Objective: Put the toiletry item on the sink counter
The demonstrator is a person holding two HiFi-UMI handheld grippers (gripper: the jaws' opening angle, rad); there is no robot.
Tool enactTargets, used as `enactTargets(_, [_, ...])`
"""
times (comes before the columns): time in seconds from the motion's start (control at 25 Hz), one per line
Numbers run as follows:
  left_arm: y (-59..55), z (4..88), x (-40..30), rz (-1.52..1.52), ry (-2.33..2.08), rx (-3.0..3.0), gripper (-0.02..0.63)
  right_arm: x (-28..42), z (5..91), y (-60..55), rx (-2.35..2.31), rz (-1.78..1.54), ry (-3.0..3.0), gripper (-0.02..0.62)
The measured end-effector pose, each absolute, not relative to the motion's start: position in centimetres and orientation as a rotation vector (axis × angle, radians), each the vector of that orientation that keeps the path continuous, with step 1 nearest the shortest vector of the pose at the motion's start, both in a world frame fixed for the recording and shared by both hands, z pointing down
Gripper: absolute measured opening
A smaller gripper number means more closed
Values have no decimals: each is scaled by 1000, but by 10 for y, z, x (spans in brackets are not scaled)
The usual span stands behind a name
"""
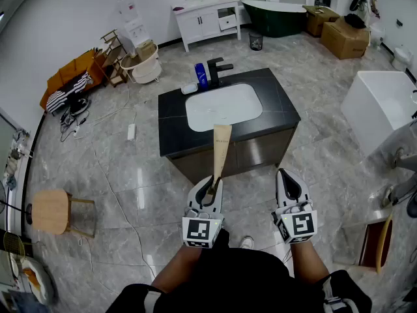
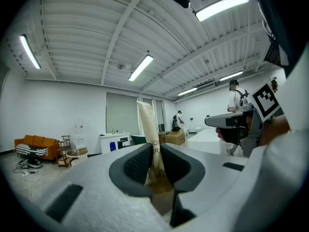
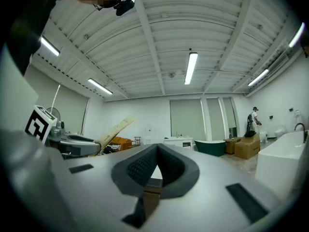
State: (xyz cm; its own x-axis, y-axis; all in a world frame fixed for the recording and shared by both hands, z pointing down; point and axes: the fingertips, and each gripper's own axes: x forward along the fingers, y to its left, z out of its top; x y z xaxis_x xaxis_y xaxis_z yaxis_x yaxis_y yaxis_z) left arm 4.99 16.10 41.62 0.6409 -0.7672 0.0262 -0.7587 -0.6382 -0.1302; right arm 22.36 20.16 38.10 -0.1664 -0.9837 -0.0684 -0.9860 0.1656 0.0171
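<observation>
My left gripper (image 1: 211, 186) is shut on the lower end of a long beige toiletry tube (image 1: 220, 149), which points forward and up toward the counter. In the left gripper view the tube (image 2: 147, 124) stands upright between the dark pads (image 2: 137, 164). The black sink counter (image 1: 174, 130) with its white basin (image 1: 223, 106), black faucet (image 1: 218, 69) and a blue bottle (image 1: 201, 75) stands just ahead. My right gripper (image 1: 290, 180) hangs beside the left one, shut with nothing in it. From the right gripper view (image 3: 157, 151) the tube (image 3: 113, 129) shows at the left.
A white vanity cabinet (image 1: 205, 18), a dark green bathtub (image 1: 273, 15) and cardboard boxes (image 1: 345, 38) line the back. A white tub (image 1: 384, 106) stands at the right. A wooden stool (image 1: 55, 210), floor cables (image 1: 117, 194) and an orange sofa (image 1: 68, 77) lie to the left.
</observation>
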Motion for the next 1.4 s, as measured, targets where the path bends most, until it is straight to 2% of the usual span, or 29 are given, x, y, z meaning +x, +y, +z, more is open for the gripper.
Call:
enactTargets(0.64, [123, 423, 27, -109, 1374, -2735, 67, 209, 391, 150, -1955, 25, 2419, 5])
enactTargets(1.4, [-25, 417, -67, -84, 1469, -2689, 67, 95, 376, -15, -1789, 74, 2593, 5])
